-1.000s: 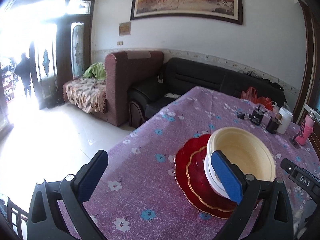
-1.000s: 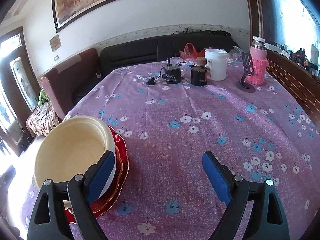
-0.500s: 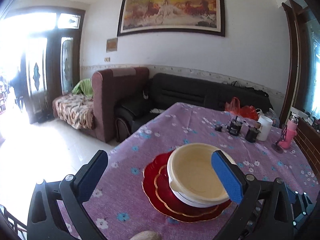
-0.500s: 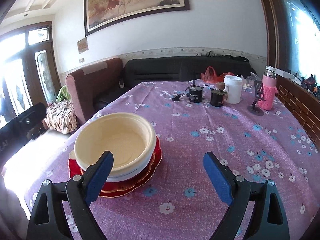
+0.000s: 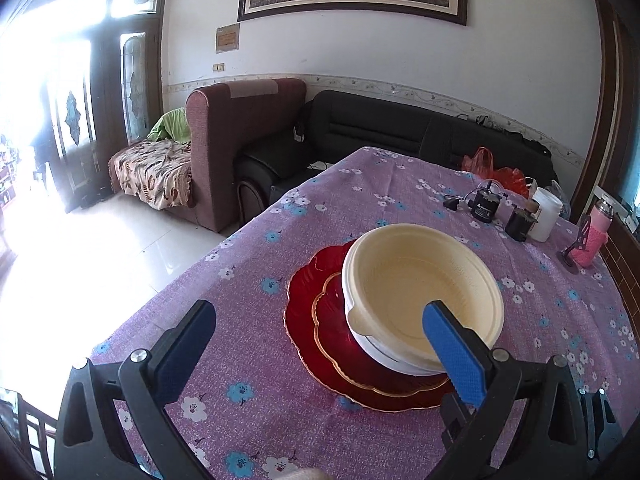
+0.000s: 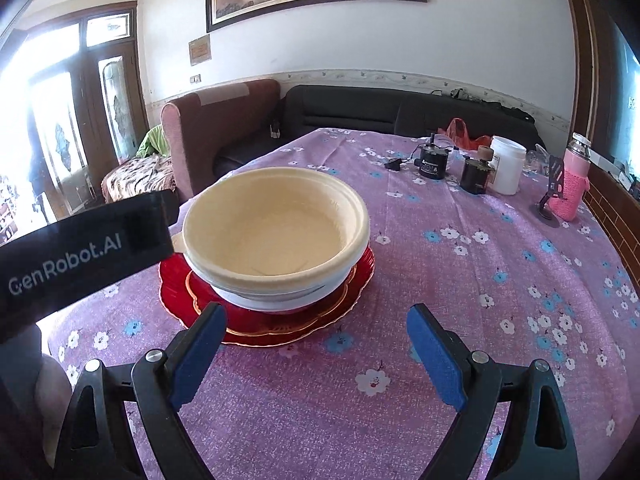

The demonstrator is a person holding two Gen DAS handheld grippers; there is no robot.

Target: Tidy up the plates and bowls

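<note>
A cream bowl (image 5: pixel 416 280) sits nested in a white bowl (image 5: pixel 384 354), on a small red plate with a gold rim (image 5: pixel 328 320) stacked on a larger red plate (image 5: pixel 304 292). The stack stands on the purple flowered tablecloth (image 5: pixel 280 400). The same stack shows in the right wrist view: cream bowl (image 6: pixel 272 224), white bowl (image 6: pixel 280 298), red plates (image 6: pixel 172 284). My left gripper (image 5: pixel 320 344) is open and empty, just short of the stack. My right gripper (image 6: pixel 316 352) is open and empty, in front of the stack. The body of the left gripper (image 6: pixel 80 252) shows at the left of the right wrist view.
At the far right of the table stand two dark jars (image 6: pixel 434 160), a white tub (image 6: pixel 507 170), a pink bottle (image 6: pixel 570 182) and a phone stand (image 6: pixel 550 200). Sofas (image 5: pixel 248 136) stand past the table's far edge. The table's left edge drops to the tiled floor (image 5: pixel 100 256).
Both grippers have tilted downward and come closer to the stack, which now looks larger in both views. The stack itself has not moved. Both grippers stay open.
</note>
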